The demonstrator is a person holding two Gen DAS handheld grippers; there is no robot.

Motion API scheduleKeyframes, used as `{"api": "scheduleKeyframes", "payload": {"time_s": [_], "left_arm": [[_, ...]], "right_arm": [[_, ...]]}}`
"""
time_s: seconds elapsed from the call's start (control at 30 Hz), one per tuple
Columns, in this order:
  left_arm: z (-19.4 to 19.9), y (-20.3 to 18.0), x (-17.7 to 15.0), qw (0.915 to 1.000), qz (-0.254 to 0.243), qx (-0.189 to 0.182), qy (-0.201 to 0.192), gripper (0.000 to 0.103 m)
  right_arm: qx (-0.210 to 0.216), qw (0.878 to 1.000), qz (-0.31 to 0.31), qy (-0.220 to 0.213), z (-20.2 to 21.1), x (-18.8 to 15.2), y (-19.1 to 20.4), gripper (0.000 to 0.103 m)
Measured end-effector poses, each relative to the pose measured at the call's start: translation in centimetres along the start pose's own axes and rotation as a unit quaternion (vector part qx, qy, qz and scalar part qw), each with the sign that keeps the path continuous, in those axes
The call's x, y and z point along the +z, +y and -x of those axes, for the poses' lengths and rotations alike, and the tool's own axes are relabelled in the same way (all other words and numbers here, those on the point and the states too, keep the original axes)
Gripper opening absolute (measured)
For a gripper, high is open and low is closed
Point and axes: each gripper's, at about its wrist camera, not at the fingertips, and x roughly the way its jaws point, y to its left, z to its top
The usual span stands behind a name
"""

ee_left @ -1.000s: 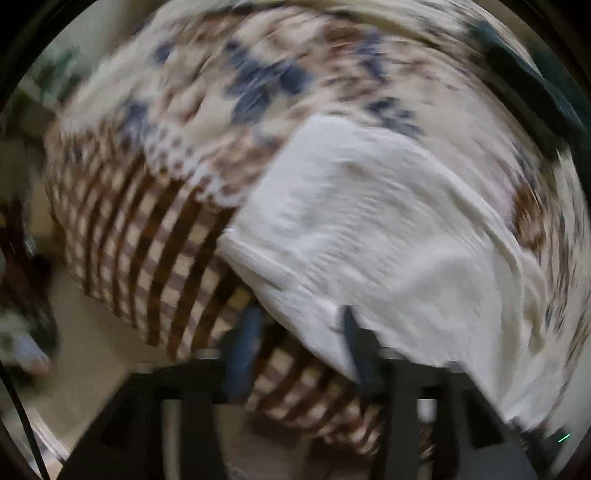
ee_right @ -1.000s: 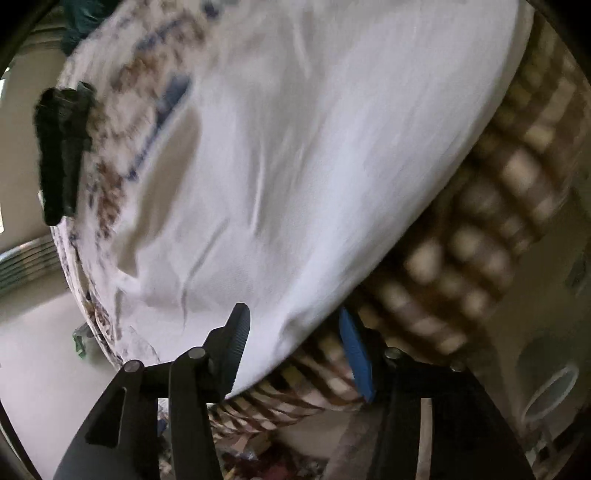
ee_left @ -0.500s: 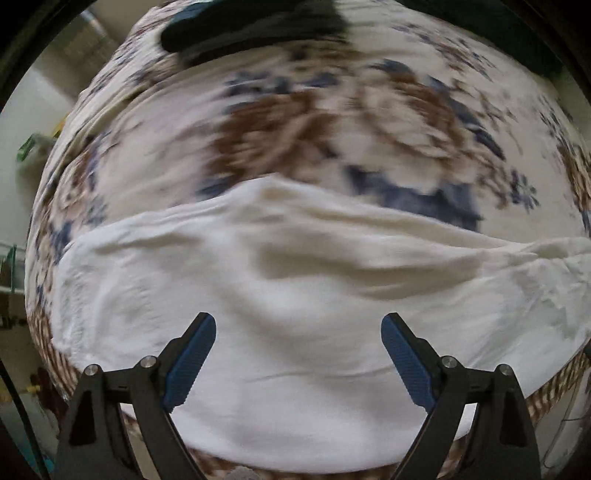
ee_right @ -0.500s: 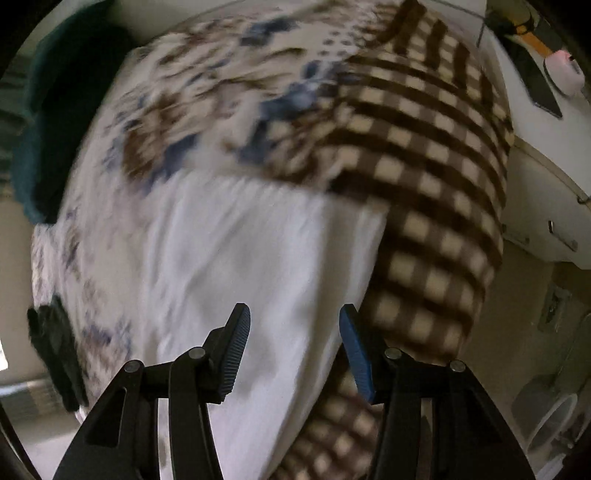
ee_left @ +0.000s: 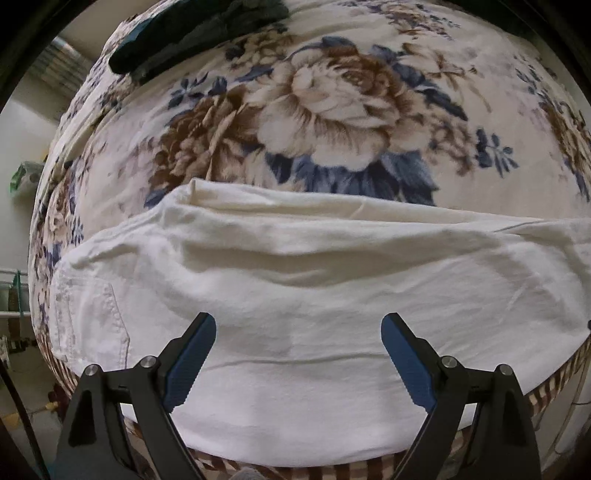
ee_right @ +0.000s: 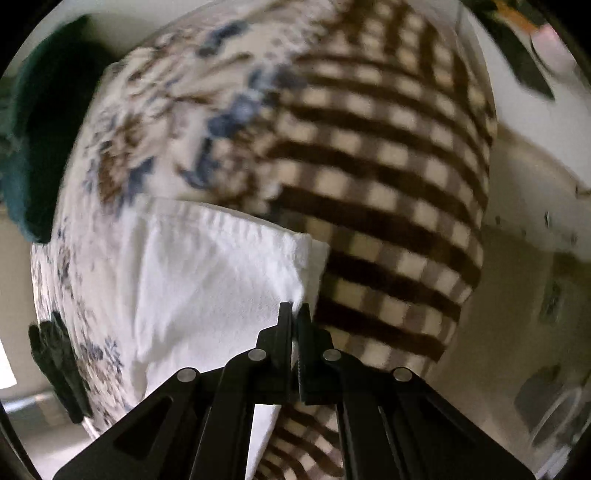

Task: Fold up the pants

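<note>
Pants (ee_left: 314, 295): white, flat on floral blanket (ee_left: 332, 110), long axis across left view | left gripper (ee_left: 298, 332): released, spread above cloth | right gripper (ee_right: 294, 308): just clenched, pinching pants corner (ee_right: 306, 258) beside checked blanket (ee_right: 388, 184) | right nearer.

Pants across the near edge of the bed, under both of your hand-held grippers.

The pants (ee_left: 295, 280) lie on the blanket (ee_left: 332, 103), their pocket end to your left. Your left hand-held gripper (ee_left: 298, 354) hangs above them; your right hand-held gripper (ee_right: 294, 310) sits at their edge. A folded garment (ee_left: 192, 33) lies at the bed's far side.
</note>
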Motion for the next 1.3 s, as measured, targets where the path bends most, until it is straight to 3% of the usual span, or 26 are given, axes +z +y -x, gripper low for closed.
{"api": "scheduleKeyframes", "payload": {"time_s": [0.13,0.17,0.2,0.27,0.33,0.4,0.5,0.6,0.67,0.73,0.77,0.83,0.87,0.9,0.93,0.97,1.0,1.03,1.1,1.17,1.2,1.3], "left_arm": [[0.4,2.2,0.1,0.9997,0.025,0.0,-0.005,0.092],[0.7,3.3,0.1,0.9994,0.033,0.0,-0.007,0.092],[1.0,4.3,0.1,0.9991,0.041,-0.002,-0.008,0.092],[1.5,7.1,-0.2,0.9978,0.065,-0.002,-0.012,0.092],[1.6,10.1,-0.4,0.996,0.088,0.002,-0.011,0.092],[1.4,13.4,-0.6,0.9931,0.117,0.01,-0.008,0.092],[-0.2,18.6,-0.4,0.9879,0.152,0.028,0.006,0.092],[-2.4,21.9,-0.1,0.9846,0.17,0.037,0.022,0.092],[-3.8,23.4,0.3,0.9843,0.167,0.05,0.028,0.092],[-4.9,24.4,0.6,0.9845,0.162,0.058,0.033,0.092],[-5.6,24.9,0.8,0.9845,0.16,0.062,0.037,0.092],[-6.9,25.4,1.2,0.9846,0.157,0.059,0.051,0.092],[-7.4,25.5,1.3,0.9846,0.156,0.053,0.058,0.092],[-7.7,25.6,1.4,0.9845,0.156,0.049,0.063,0.092],[-8.1,25.6,1.4,0.9842,0.157,0.044,0.068,0.092],[-8.4,25.7,1.4,0.9844,0.156,0.043,0.071,0.093],[-8.5,25.7,1.3,0.9848,0.154,0.04,0.071,0.094],[-8.6,25.7,1.3,0.9849,0.153,0.037,0.071,0.094],[-8.8,25.9,1.1,0.9854,0.153,0.024,0.07,0.095],[-8.9,26.1,1.1,0.9852,0.154,0.019,0.074,0.097],[-8.9,26.1,1.1,0.985,0.154,0.017,0.076,0.097],[-9.0,26.0,0.8,0.9843,0.156,0.015,0.082,0.097]], "right_arm": [[-0.043,0.997,0.044,0.043,-0.5,0.5,1.8,0.01],[-0.06,0.995,0.064,0.041,0.5,0.1,2.8,0.017],[-0.072,0.993,0.084,0.037,1.6,-0.3,4.0,0.036],[-0.079,0.986,0.141,0.041,3.4,-2.3,7.7,0.061],[-0.043,0.976,0.201,0.071,3.9,-5.5,12.2,0.062],[-0.012,0.949,0.282,0.139,2.4,-10.3,18.1,0.062],[0.061,0.901,0.352,0.247,-1.5,-18.3,26.3,0.062],[0.105,0.84,0.389,0.362,-7.7,-26.3,33.6,0.062],[0.097,0.801,0.416,0.419,-12.3,-30.9,37.3,0.062],[0.075,0.773,0.44,0.45,-15.7,-34.1,39.5,0.062],[0.057,0.753,0.459,0.468,-17.5,-35.5,40.3,0.062],[0.007,0.729,0.49,0.479,-20.2,-37.8,40.8,0.062],[-0.005,0.707,0.492,0.507,-21.4,-39.0,40.5,0.06],[-0.003,0.695,0.487,0.53,-21.9,-39.7,40.1,0.048],[0.002,0.685,0.484,0.544,-22.1,-40.3,40.0,0.044],[0.004,0.679,0.492,0.545,-22.2,-40.5,40.2,0.037],[0.002,0.681,0.504,0.531,-21.9,-40.4,40.4,0.017],[-0.001,0.698,0.501,0.511,-21.8,-39.4,40.9,0.01],[0.017,0.738,0.452,0.501,-22.1,-36.4,41.5,0.01],[0.015,0.761,0.437,0.478,-21.9,-34.1,41.6,0.01],[0.016,0.764,0.429,0.481,-21.9,-33.5,41.3,0.01],[0.007,0.756,0.428,0.495,-21.9,-33.1,41.0,0.019]]}}
